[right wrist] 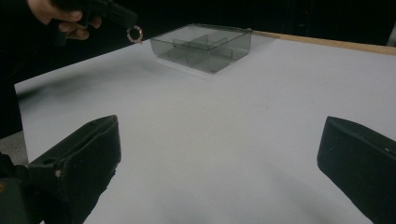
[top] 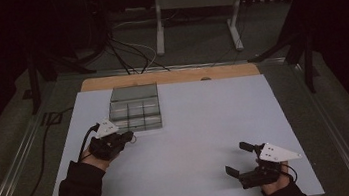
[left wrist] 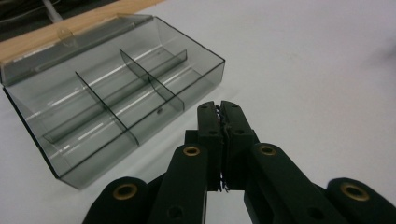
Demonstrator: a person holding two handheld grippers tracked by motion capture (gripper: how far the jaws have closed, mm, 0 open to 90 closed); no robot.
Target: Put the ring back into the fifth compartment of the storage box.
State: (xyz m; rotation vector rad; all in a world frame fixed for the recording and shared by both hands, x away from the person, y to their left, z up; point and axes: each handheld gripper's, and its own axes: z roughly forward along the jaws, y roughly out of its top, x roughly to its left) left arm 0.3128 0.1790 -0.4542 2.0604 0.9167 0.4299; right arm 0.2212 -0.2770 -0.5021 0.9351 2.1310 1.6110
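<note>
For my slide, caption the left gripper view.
Left claw shut on a thin ring, poised beside the empty clear divided box.

The black left claw point(top: 129, 136), gripped in the left hand point(top: 100, 156), has its jaws pressed together on a small ring. The black right claw point(top: 238, 158), held in the right hand point(top: 275, 182), gapes wide.

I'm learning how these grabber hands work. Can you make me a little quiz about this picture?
1. True or false: the left gripper has its jaws closed on a small ring.
2. The right gripper is: A open, B shut, C holding the box.
3. Fill in: the clear divided box sits nearest the ___ gripper.

Key: 1 true, the ring hangs from its tip in the right gripper view. 2 A, the jaws stand wide apart over the bare white table. 3 left.
</note>
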